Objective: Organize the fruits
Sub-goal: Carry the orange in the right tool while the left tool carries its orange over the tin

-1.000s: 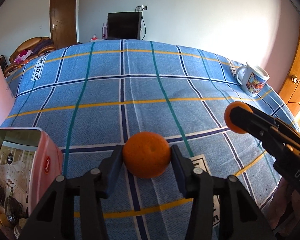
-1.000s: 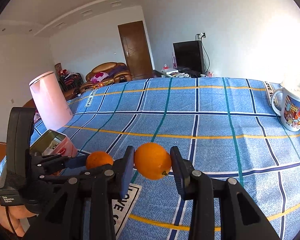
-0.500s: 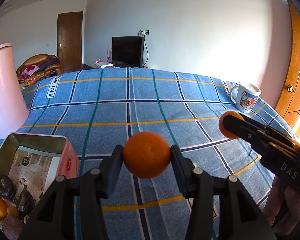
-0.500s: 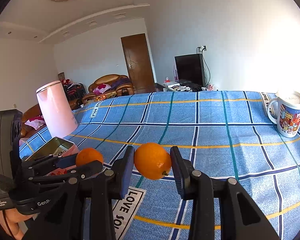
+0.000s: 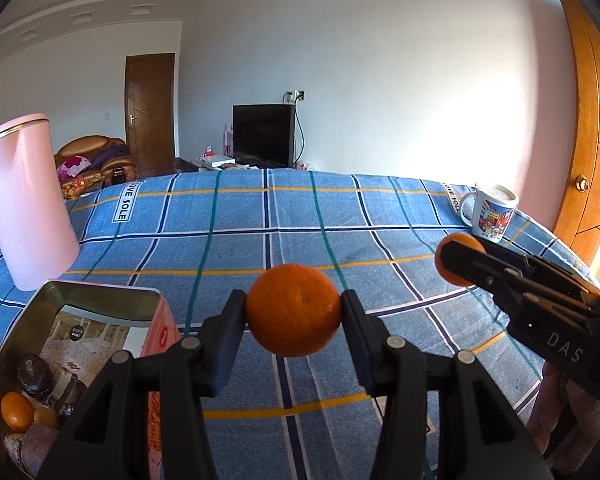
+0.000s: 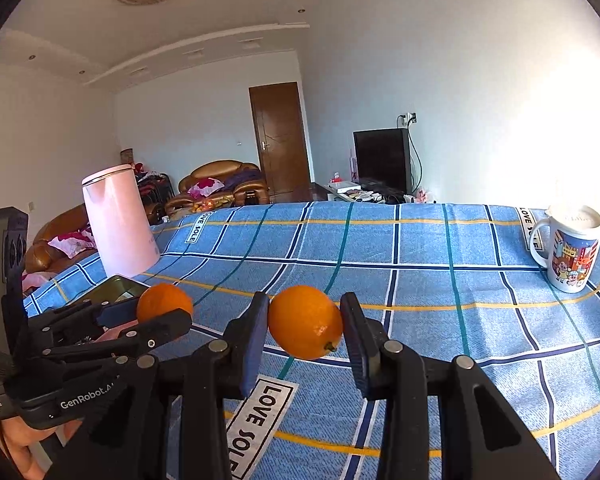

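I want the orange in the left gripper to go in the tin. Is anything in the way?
Nothing visible blocks it. The left gripper holds its orange above the cloth, and the open tin sits just left of it with no lid on top. The tin already holds some fruit, but there's room showing.

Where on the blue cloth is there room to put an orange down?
The widest bare stretch of the blue checked cloth runs through the middle, between the pink kettle and the cartoon mug. It is crowded at the near left, where the open tin already holds fruit, right beside the kettle.
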{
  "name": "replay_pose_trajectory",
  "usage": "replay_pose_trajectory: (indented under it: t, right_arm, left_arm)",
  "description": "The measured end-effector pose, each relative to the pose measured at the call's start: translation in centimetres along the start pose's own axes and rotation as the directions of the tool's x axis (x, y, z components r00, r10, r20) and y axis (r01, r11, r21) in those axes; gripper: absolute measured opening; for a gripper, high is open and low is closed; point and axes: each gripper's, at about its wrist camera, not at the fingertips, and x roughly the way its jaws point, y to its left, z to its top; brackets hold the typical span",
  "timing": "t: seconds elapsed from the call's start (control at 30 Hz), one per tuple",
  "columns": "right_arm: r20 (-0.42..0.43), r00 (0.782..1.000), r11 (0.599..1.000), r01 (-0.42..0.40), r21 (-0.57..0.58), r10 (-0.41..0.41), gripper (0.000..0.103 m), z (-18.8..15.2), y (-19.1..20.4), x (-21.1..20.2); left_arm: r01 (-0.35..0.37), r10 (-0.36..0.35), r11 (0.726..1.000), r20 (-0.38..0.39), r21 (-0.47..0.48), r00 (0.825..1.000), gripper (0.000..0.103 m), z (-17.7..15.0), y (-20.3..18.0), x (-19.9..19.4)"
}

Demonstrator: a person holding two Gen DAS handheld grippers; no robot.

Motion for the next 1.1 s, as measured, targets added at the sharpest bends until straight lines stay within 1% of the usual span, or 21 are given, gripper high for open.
replay_pose_trajectory:
  t: [0.3,0.63,0.73,0.9,0.97,1.1]
  right_arm:
    - [0.033,0.999,0.999,0.009,-0.040,-0.008,0.039,0.0,0.7,-0.7]
    - [0.074,0.997,0.996,0.027,-0.089,-0.021,0.039,-0.3,2.2,-1.9]
    - [0.091,0.996,0.993,0.031,-0.111,-0.021,0.039,-0.4,2.8,-2.3]
    - [0.091,0.996,0.994,0.005,-0.106,0.004,0.039,-0.4,3.1,-2.3]
    - [0.078,0.997,0.994,-0.008,-0.105,0.016,0.039,-0.2,3.4,-1.9]
    - [0.045,0.997,0.994,-0.065,-0.093,0.070,0.039,0.0,4.7,-1.0]
  left_arm:
    - [-0.019,0.019,1.000,0.056,0.010,0.998,0.050,-0.4,0.1,-1.6]
    - [-0.032,0.030,0.999,0.099,0.022,0.995,0.050,-0.6,0.0,-2.8]
    - [-0.027,0.025,0.999,0.100,0.025,0.995,0.050,-0.8,0.0,-3.0]
    - [-0.019,0.018,1.000,0.096,0.011,0.995,0.050,-1.0,1.0,-3.6]
    - [-0.024,0.024,1.000,0.097,-0.005,0.995,0.050,-1.0,1.9,-4.1]
    - [-0.041,0.045,0.998,0.100,-0.039,0.994,0.050,-0.9,4.2,-5.4]
